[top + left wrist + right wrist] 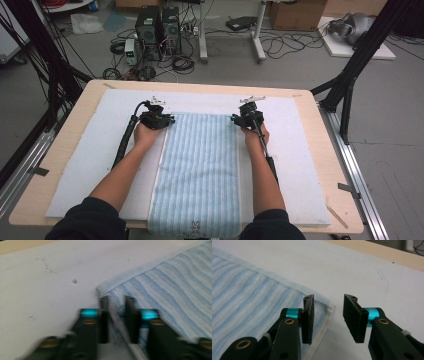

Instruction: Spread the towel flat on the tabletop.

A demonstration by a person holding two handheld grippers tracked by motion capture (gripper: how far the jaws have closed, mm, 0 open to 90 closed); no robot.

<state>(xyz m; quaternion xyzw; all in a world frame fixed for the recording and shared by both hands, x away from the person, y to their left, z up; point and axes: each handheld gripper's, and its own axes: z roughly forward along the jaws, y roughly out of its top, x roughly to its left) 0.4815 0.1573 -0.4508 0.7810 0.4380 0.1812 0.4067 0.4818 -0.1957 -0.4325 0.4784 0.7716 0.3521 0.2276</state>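
Both grippers at the striped towel's far corners!
Blue towel [200, 170], centre frame on white mat [90, 165]: soft, limp, so grab hems. Left gripper [117, 315] pinches its corner; right gripper [328, 317] gapes half-open, holding nothing.

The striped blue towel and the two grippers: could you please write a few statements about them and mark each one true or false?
1. The striped blue towel lies flat on the white mat. True.
2. The left gripper has its jaws around the towel's edge near a far corner. True.
3. The right gripper is clamped tight on the towel. False: its jaws stand apart, with the towel's corner between them.
4. The towel is folded in half. False: it lies spread out lengthwise.
5. Both grippers are at the towel's near end. False: they are at its far end.
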